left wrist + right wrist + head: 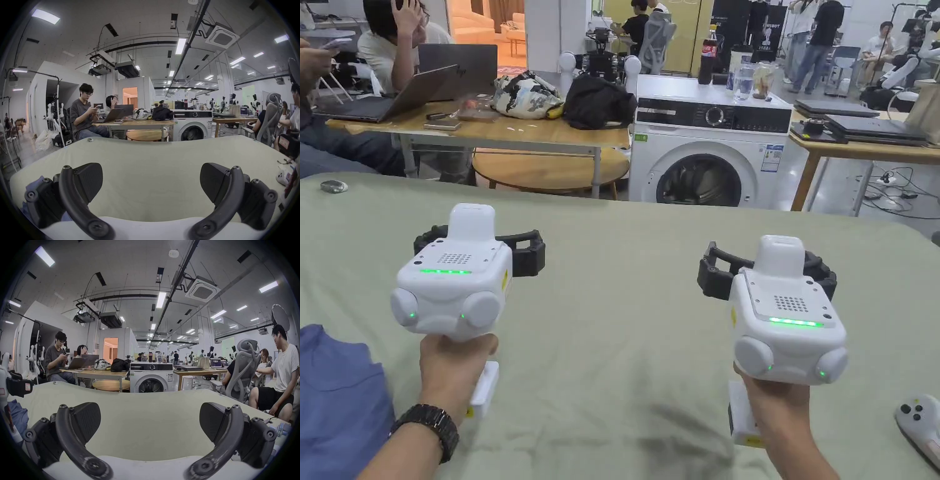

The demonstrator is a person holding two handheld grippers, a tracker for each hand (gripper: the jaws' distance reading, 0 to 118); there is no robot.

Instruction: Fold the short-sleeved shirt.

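Over the green-covered worktop (pixel 625 250), the left gripper (pixel 151 181) and right gripper (pixel 149 421) hover side by side with jaws spread wide and empty, while the blue shirt (pixel 337 400) lies crumpled at the worktop's near left corner, just beside the left hand (pixel 453 369).

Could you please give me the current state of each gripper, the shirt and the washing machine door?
left gripper: jaws wide apart, holding nothing, above the green cloth.
right gripper: jaws wide apart, holding nothing.
blue shirt: lying at the table's near left edge, not gripped.
washing machine: door shut.
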